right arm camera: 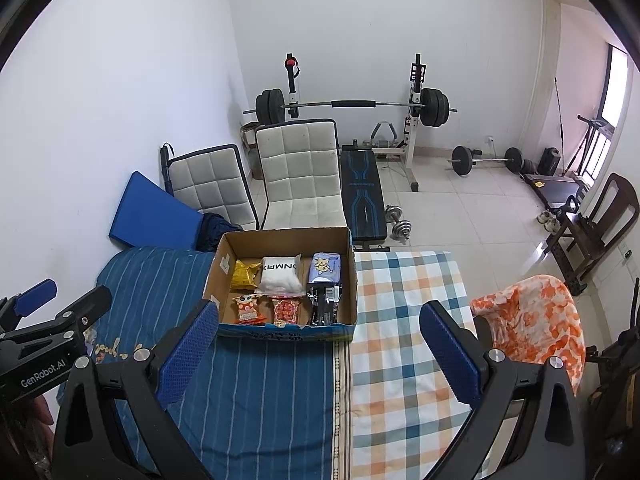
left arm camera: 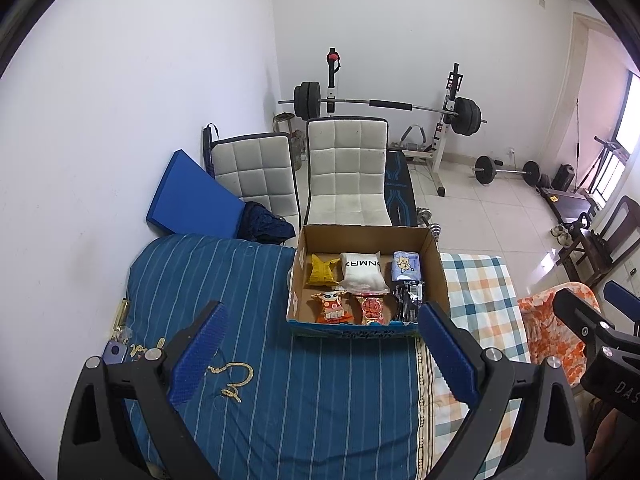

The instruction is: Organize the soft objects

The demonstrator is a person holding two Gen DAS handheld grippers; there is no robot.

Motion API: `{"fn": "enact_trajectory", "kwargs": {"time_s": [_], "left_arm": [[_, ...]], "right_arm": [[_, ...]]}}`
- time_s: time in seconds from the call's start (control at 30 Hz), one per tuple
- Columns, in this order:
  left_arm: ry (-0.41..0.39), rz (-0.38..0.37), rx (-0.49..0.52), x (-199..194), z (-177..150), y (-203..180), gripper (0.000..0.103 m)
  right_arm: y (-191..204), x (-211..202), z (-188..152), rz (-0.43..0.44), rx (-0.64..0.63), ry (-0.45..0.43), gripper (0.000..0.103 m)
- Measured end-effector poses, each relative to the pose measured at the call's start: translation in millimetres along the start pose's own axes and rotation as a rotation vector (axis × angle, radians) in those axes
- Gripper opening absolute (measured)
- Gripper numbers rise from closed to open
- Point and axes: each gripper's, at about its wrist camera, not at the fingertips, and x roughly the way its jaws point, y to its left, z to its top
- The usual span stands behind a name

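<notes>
Both grippers are hovering wide open and empty over a bed: the left gripper above a blue striped quilt, the right gripper above a checked cloth. Ahead, a cardboard box is sitting on the bedding, holding crinkly snack packets and a soft white pouch; its dark packets' labels are proving unreadable.

Bare bedding is lying between the near edge and the box, giving open passage. The box is standing open-topped, its packets filling the floor. An orange cloth is blocking the right.
</notes>
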Motion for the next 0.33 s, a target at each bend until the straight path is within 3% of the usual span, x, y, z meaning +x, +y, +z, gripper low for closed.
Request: {"fn": "enact_trajectory", "kwargs": {"time_s": [0.33], "left_arm": [[-0.005,0.012,-0.012,1.4,-2.8,4.0,0.097]], "right_arm": [[2.0,0.2,1.9,0.002,0.000,0.001,0.102]]}}
